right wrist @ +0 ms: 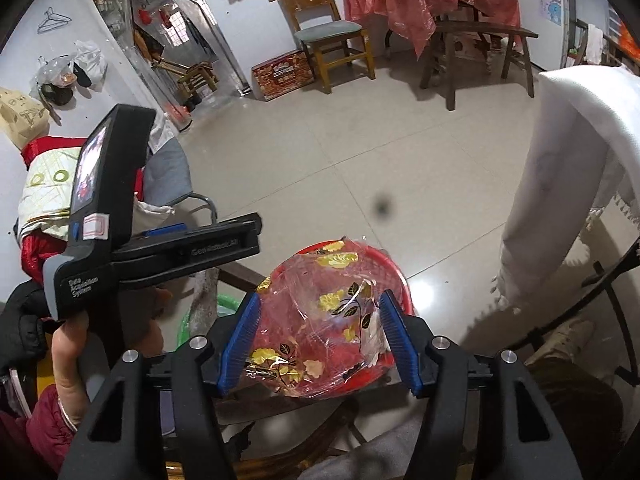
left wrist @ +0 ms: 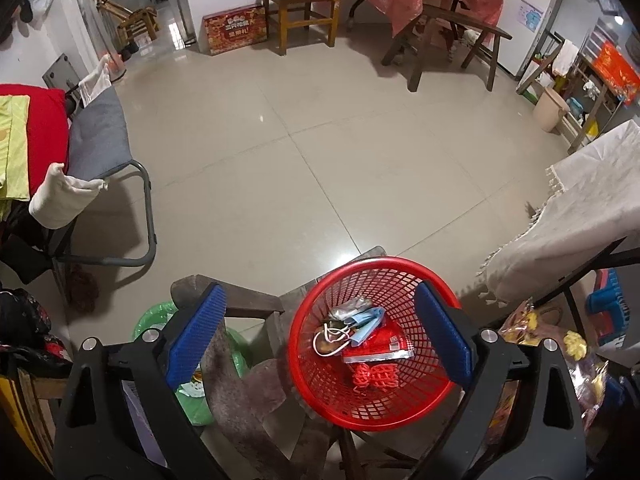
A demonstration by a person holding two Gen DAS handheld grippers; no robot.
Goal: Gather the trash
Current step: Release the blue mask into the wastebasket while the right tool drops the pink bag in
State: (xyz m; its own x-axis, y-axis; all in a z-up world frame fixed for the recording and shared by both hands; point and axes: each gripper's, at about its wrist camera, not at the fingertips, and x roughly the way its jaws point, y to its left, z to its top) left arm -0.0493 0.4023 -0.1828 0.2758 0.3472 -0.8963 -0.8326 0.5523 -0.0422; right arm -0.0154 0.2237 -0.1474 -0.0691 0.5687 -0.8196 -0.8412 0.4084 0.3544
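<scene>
Lying between right tongs (right wrist: 320, 340): wrapper (right wrist: 320, 320)

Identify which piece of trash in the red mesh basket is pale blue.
The crumpled pale blue face mask, lying above the red foil packet and red knotted cord.

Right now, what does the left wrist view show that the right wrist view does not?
Only the left wrist view shows inside the red basket: blue face masks and a red packet. Only the right wrist view shows the flowered plastic wrapper between the open right gripper, and the left gripper. Both show the basket and tiled floor.
</scene>
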